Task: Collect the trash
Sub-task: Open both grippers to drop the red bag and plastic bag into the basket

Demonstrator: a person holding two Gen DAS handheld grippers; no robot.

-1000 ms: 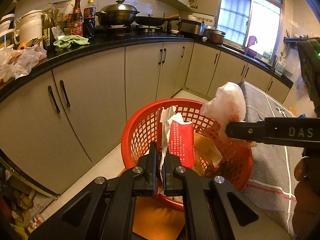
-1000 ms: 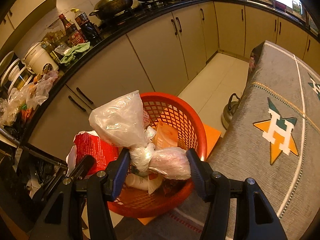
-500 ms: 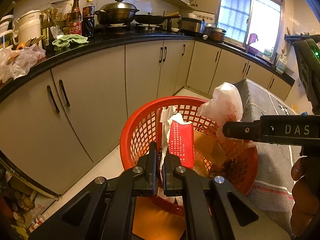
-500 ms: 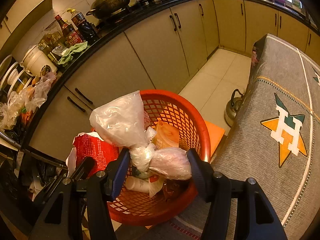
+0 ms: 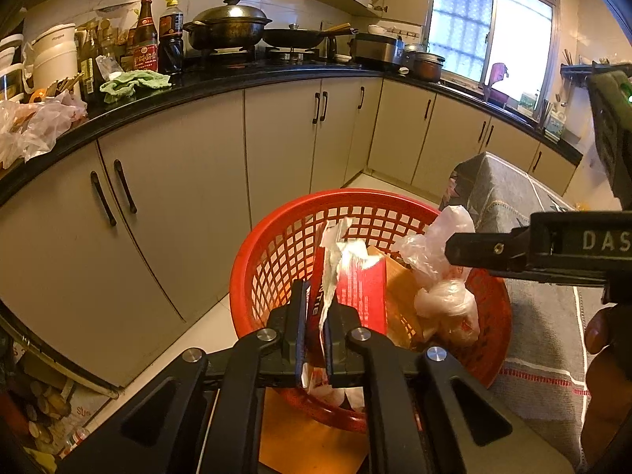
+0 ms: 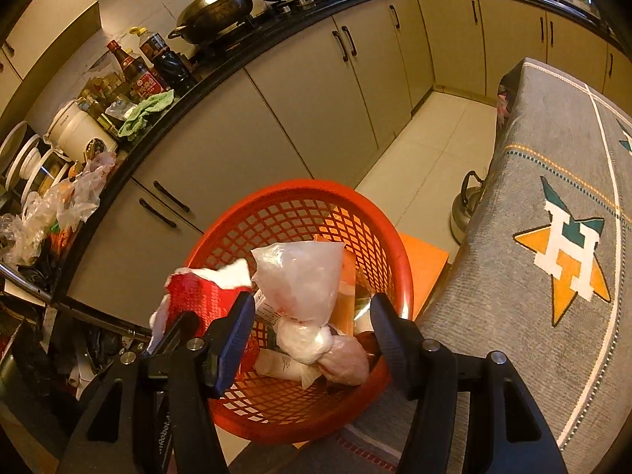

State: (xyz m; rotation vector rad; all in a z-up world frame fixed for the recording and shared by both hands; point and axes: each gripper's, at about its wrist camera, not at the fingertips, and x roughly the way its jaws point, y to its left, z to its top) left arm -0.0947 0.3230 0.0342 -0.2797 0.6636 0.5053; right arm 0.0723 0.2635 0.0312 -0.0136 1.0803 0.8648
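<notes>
Over red basket [image 5: 276, 260]: left tongs [image 5: 315, 330] opening, red wrapper [image 5: 365, 288] between; right tongs [image 6: 312, 331] spread, knotted bag [image 6: 304, 276] loose below.

The basket [image 6: 300, 213] stands on the floor between the cabinets [image 6: 316, 91] behind it and the cloth-covered table [image 6: 553, 205] at its right. A tied plastic bag [image 6: 304, 288] lies in the basket, with a torn carton [image 5: 355, 288] at its left. On the worktop [image 5: 221, 79] behind stand bottles [image 5: 146, 35] and, right of them, a wok [image 5: 229, 27]. A kettle [image 6: 466, 213] sits on the floor beside the table.
</notes>
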